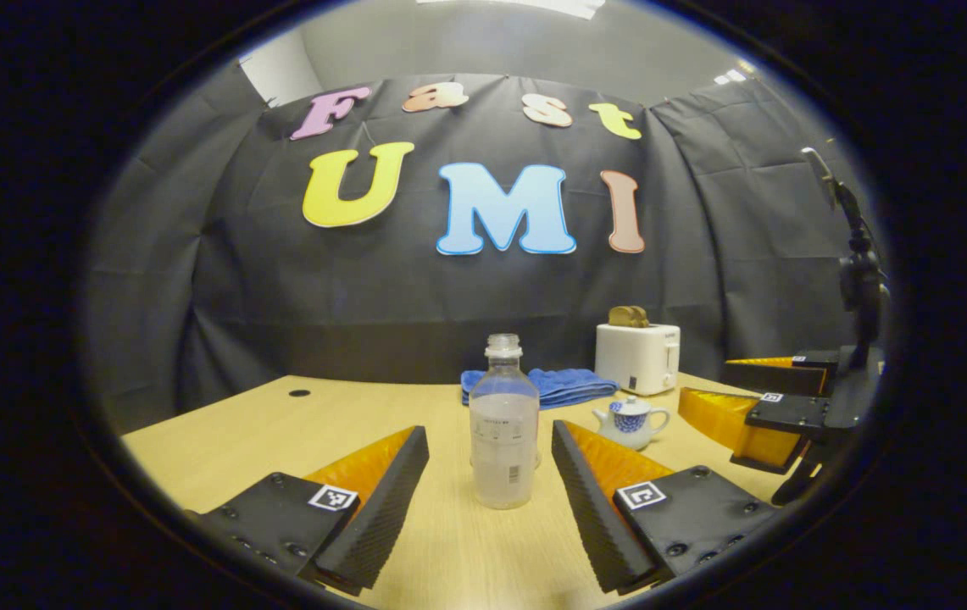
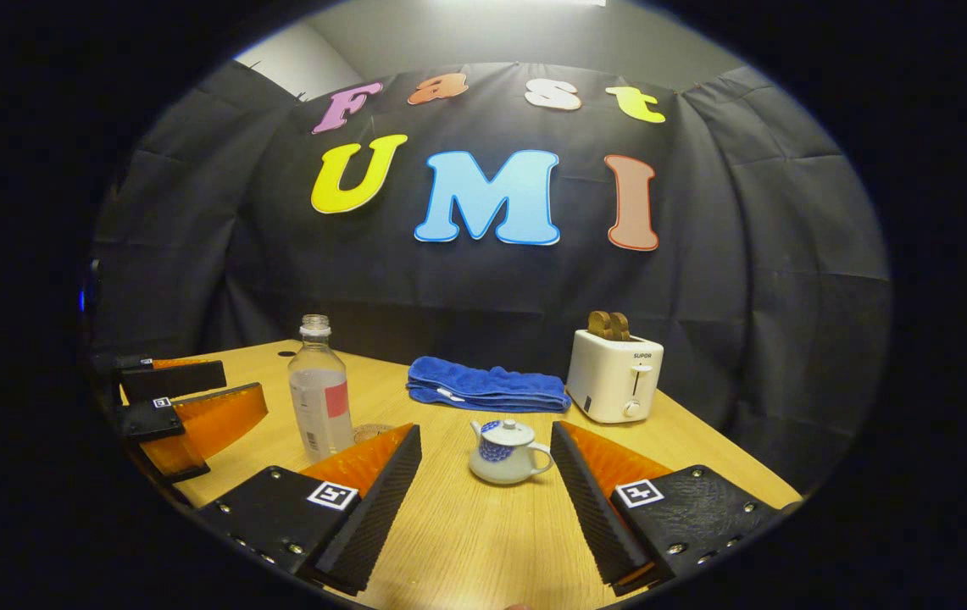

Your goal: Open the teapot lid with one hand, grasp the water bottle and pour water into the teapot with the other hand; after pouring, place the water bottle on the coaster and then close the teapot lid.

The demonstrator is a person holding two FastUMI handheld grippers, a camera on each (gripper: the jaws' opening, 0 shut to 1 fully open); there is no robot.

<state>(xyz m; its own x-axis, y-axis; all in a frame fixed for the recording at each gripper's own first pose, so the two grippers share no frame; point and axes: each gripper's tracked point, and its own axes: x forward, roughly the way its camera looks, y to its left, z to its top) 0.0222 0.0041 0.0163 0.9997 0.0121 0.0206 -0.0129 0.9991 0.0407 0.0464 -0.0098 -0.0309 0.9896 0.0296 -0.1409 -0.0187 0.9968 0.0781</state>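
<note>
Left gripper (image 1: 490,496): jaws spread wide, nothing held. Clear plastic water bottle (image 1: 504,422), cap off, part full, stands upright on light wooden table (image 1: 297,424) between the fingers w/o touching either. Right gripper (image 2: 486,491): jaws likewise apart, empty. Small white teapot w/ blue pattern (image 2: 506,451), lid on, sits between and just beyond its fingertips. Round coaster (image 2: 371,432) lies just beside bottle base. Farther back: folded blue towel (image 2: 487,385), white toaster (image 2: 614,375) w/ bread in slots.
</note>
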